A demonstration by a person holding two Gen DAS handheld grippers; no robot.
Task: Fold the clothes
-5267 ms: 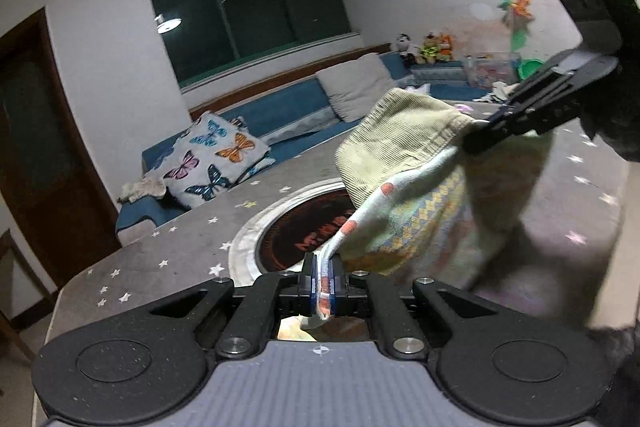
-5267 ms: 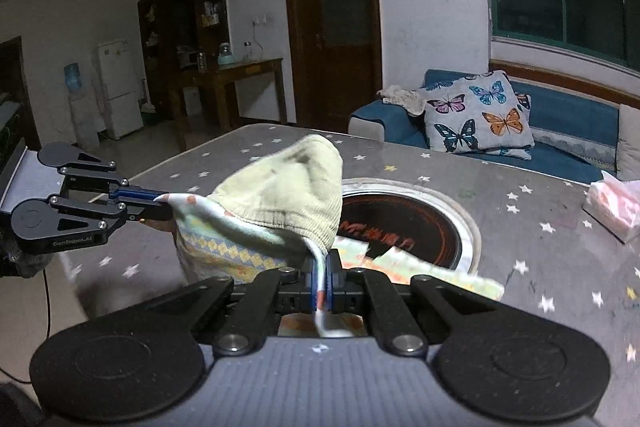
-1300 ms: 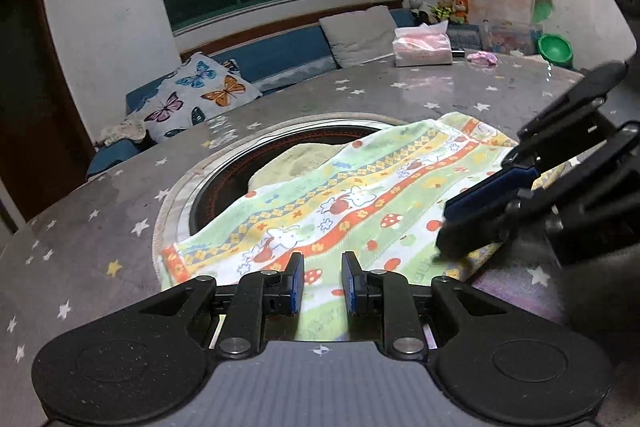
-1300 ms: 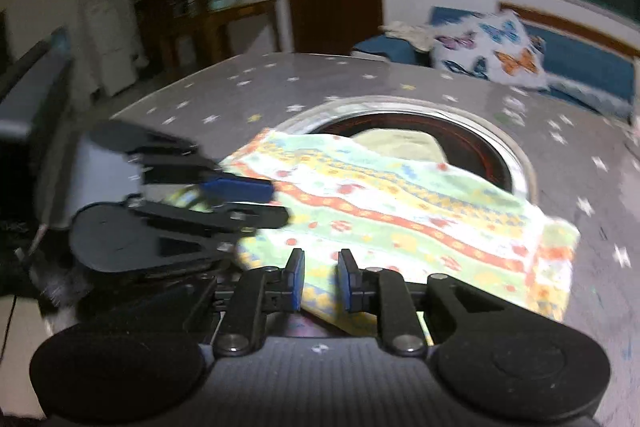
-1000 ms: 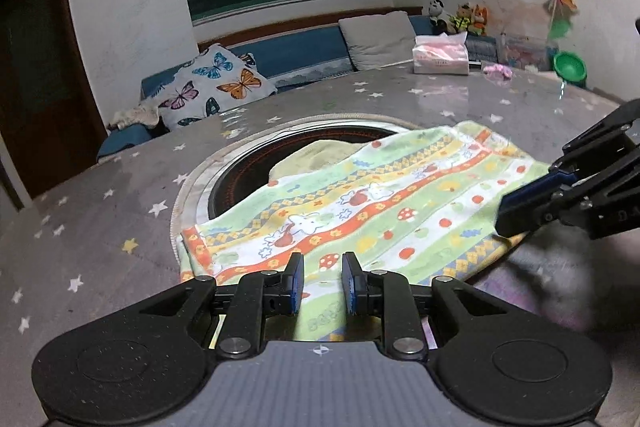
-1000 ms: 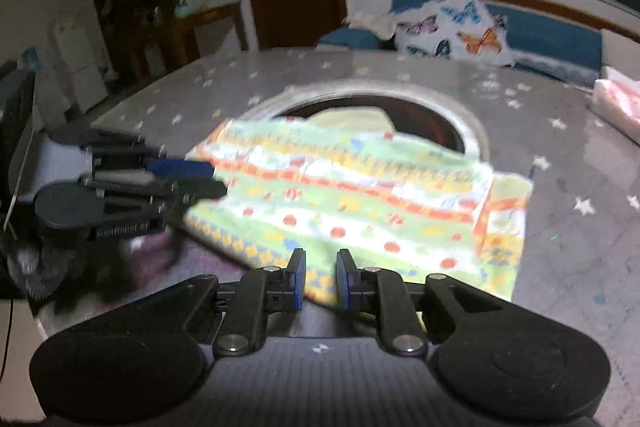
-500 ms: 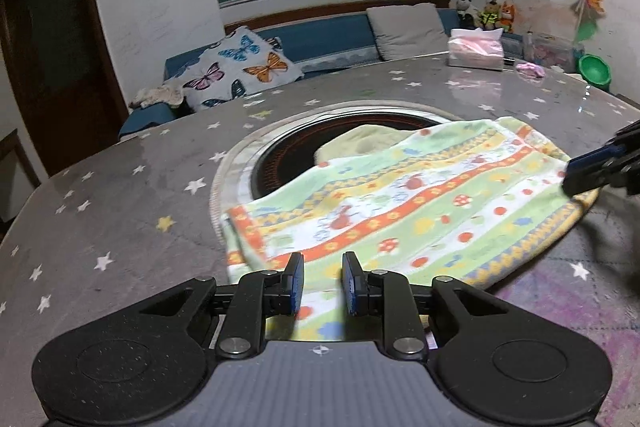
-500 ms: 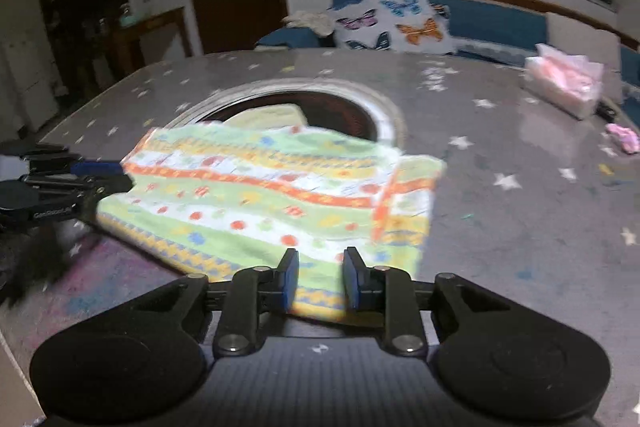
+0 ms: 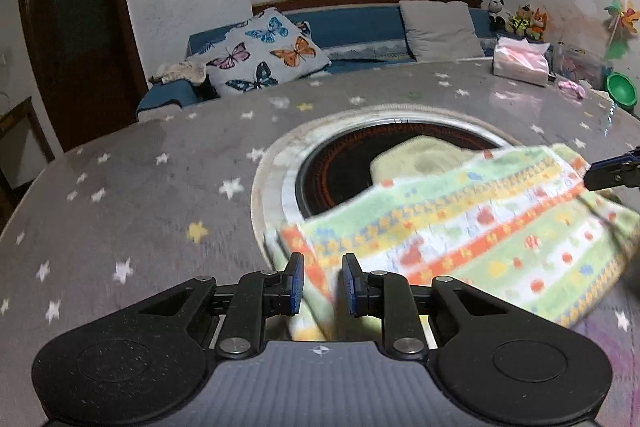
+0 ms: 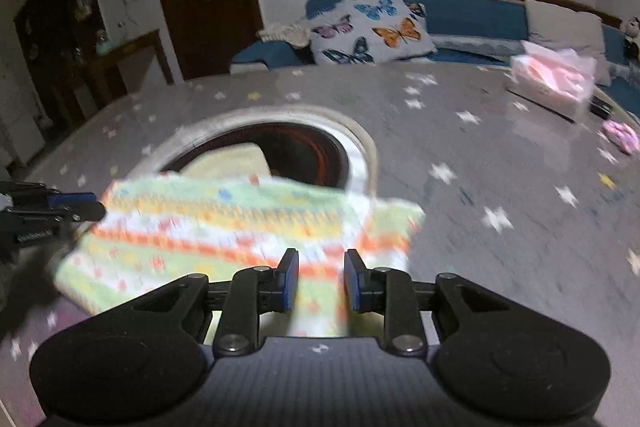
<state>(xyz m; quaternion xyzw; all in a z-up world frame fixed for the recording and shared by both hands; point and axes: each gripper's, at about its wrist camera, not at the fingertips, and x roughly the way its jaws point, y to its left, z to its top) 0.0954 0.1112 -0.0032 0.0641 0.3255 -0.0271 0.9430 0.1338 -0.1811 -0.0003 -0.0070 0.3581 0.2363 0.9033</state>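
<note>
A small garment with green, orange and yellow cartoon stripes lies flat on the grey star-printed table. Its pale yellow part reaches over the dark round inset. My left gripper is open at the garment's left corner, and cloth shows in the gap between the pads without being pinched. My right gripper is open over the near edge by the garment's right end. Each gripper shows in the other's view: the left gripper at the far left, the right gripper at the far right.
A pink tissue box and a small pink item sit at the table's far right, with a green bowl beyond. A blue sofa with a butterfly cushion stands behind the table. The table edge curves away on the left.
Five seconds ago both grippers held the garment in the air; it now lies flat and released. Over the last second they slid apart along its near edge, left leftward, right rightward.
</note>
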